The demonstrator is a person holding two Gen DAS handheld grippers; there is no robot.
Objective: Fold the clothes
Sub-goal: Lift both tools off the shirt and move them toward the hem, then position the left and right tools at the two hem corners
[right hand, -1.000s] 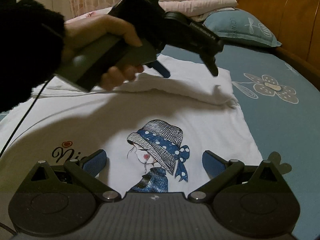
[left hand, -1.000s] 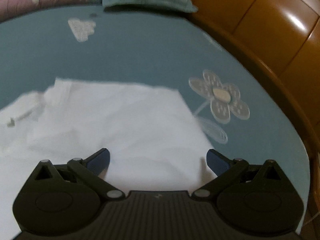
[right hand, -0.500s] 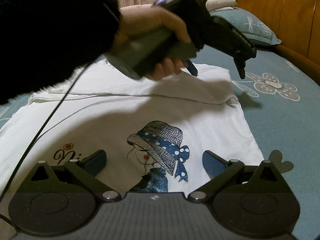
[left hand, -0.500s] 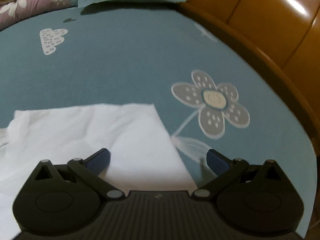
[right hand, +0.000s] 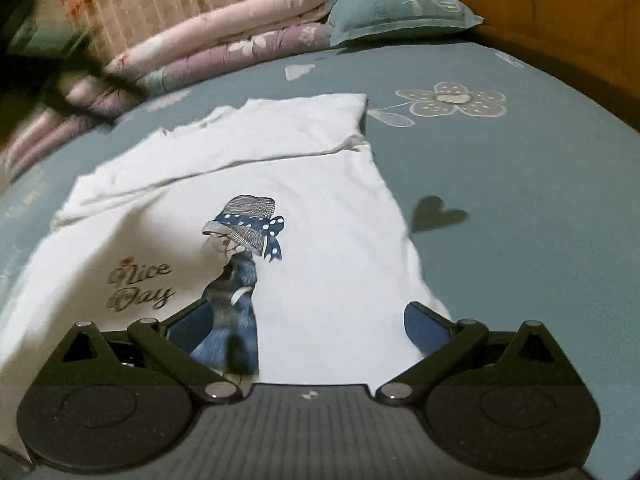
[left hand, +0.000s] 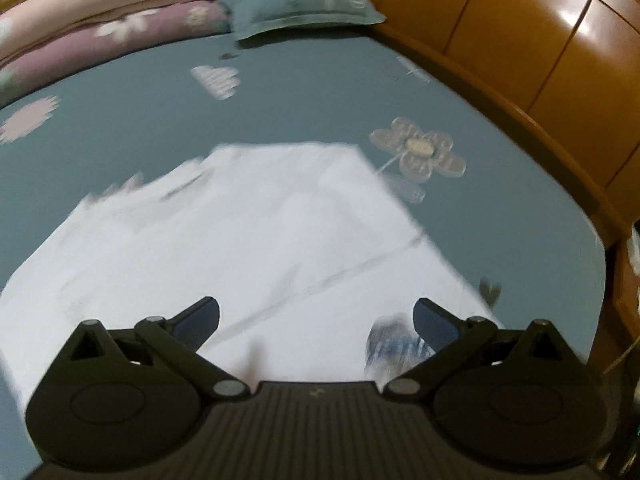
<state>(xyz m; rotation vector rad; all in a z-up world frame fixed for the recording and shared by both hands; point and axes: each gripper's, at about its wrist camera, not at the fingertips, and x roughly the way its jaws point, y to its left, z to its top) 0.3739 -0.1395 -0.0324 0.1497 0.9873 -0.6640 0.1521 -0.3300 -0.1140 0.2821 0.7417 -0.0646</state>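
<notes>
The white T-shirt (right hand: 320, 208) lies flat on the blue bedsheet (right hand: 520, 184), its far edge folded over. The left gripper (left hand: 316, 316) and the right gripper (right hand: 308, 320) both hang open above it, holding nothing.

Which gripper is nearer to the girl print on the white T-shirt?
Right. The right gripper hangs over the girl print, which runs between its open fingers; the left gripper sees it beside its right finger.

Left tongs (left hand: 316, 316) spread wide and empty, right tongs (right hand: 306, 322) likewise
</notes>
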